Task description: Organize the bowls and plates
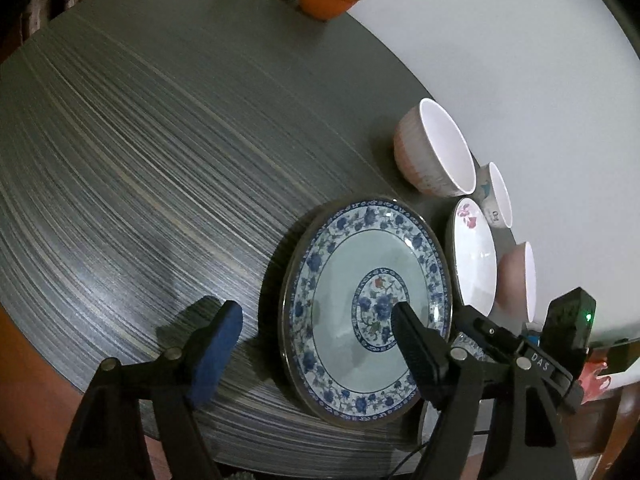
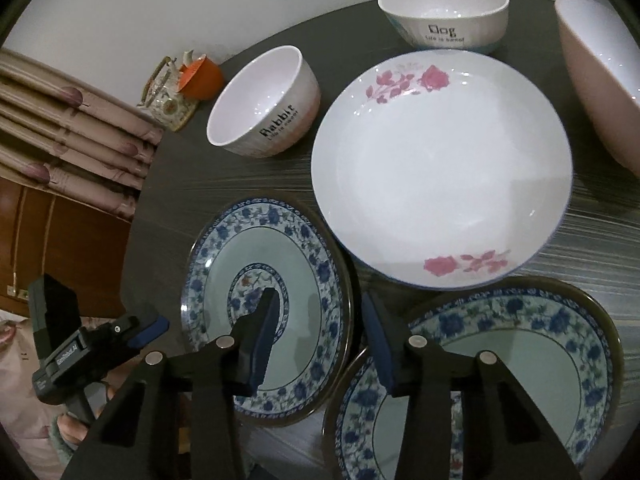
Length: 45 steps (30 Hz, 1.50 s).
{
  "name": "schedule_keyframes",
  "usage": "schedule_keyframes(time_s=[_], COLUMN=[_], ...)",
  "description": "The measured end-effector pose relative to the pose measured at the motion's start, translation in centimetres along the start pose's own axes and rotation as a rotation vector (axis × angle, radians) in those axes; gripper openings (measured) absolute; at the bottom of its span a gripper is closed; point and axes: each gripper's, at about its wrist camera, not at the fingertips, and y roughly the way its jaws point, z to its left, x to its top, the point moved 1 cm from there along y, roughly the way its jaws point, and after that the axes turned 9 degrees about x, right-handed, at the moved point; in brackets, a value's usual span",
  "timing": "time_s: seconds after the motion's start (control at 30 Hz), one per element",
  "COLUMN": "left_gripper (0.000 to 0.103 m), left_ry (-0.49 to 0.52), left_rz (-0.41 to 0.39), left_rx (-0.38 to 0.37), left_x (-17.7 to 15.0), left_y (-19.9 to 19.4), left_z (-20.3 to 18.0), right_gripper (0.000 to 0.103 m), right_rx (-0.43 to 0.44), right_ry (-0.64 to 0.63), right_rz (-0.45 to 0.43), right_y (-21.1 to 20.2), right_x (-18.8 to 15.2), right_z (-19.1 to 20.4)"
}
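We see our left gripper [image 1: 316,344] with jaws wide apart, holding nothing; one jaw hangs over the centre of a blue floral plate [image 1: 368,308] on the grey table [image 1: 160,160]. Our right gripper [image 2: 324,340] also gapes empty, jaws straddling the gap between that plate [image 2: 268,312] and a second blue floral plate [image 2: 500,380]. Beyond the jaws lie a rose-patterned plate [image 2: 440,168], a "Rabbit" bowl [image 2: 264,104] and a "Dog" bowl [image 2: 444,16].

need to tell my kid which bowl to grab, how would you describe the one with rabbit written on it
On the dark round table, find the big white plate with pink roses. The Rabbit bowl stands just left of it, toward the orange cup; its pale side reads "Rabbit", while its neighbour says "Dog".
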Motion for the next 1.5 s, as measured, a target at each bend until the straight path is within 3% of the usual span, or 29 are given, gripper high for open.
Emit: schedule_keyframes(time_s=[0.2, 0.37, 0.73, 0.87, 0.97, 1.5], left_gripper=[0.044, 0.043, 0.023, 0.02, 0.019, 0.019], left_ry=[0.01, 0.031, 0.04, 0.053, 0.062, 0.039], left_rz=[0.044, 0.052, 0.073, 0.044, 0.002, -0.127], left_rx=[0.011, 0.027, 0.056, 0.085, 0.078, 0.117], left_x=[0.0, -0.1, -0.3, -0.1, 0.1, 1.9], left_y=[1.0, 1.4, 2.8, 2.7, 1.9, -2.2], left_z=[0.1, 0.0, -0.3, -0.4, -0.4, 2.9], right_gripper=[0.04, 0.037, 0.033, 0.027, 0.015, 0.013], right_rx=[0.0, 0.007, 0.004, -0.015, -0.035, -0.024], right_ry=[-0.008, -0.019, -0.013, -0.032, -0.037, -0.073], right_rz=[0.013, 0.021, 0.041, 0.054, 0.054, -0.005], right_y=[1.0, 1.9, 3.1, 3.5, 3.6, 2.8], right_x=[0.7, 1.2, 1.5, 1.4, 1.2, -1.9], right_z=[-0.2, -0.1, -0.2, 0.0, 0.1, 4.4])
